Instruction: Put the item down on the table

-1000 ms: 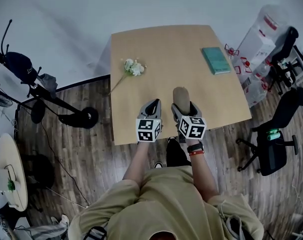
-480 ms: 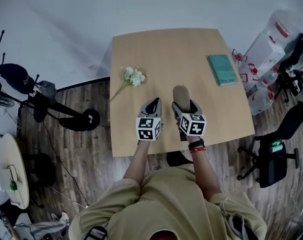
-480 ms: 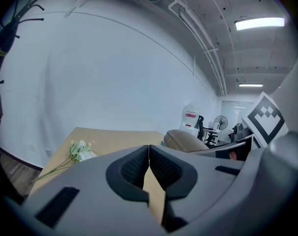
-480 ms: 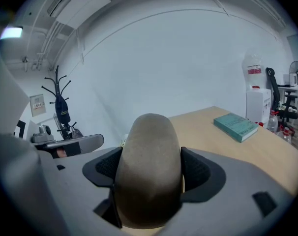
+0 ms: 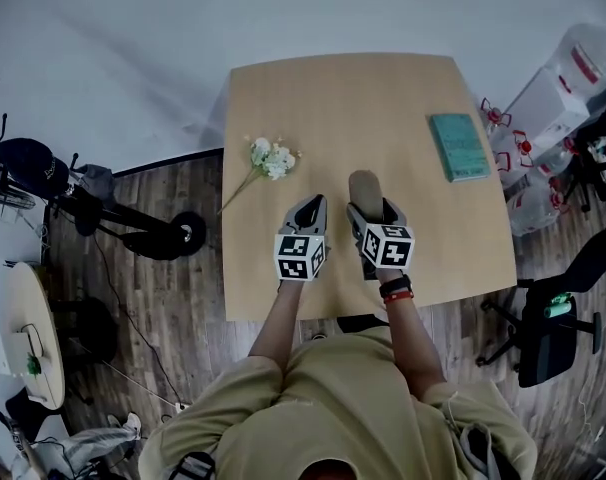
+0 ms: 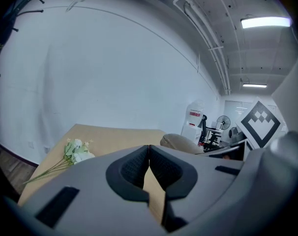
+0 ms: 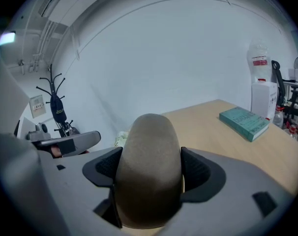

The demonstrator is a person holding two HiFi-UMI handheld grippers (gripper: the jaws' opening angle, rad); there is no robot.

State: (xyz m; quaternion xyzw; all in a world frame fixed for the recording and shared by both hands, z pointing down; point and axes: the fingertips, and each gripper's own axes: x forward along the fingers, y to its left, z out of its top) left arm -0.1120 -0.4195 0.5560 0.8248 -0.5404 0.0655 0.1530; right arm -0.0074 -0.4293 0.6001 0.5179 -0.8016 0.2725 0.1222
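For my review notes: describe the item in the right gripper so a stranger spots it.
Over the near half of the wooden table, the right gripper clamps a tan, rounded lump. Unlike the flat teal book and the white flower sprig, it is plain and bulbous.

No legible text anywhere. Teal book (image 7: 245,123) on the worktop (image 5: 383,98): cover print too small to read. Red-banded label (image 7: 260,62) on the bottle (image 7: 259,50) at far right: blurred. Wall notice (image 7: 37,104) on the left: characters cannot be made out.
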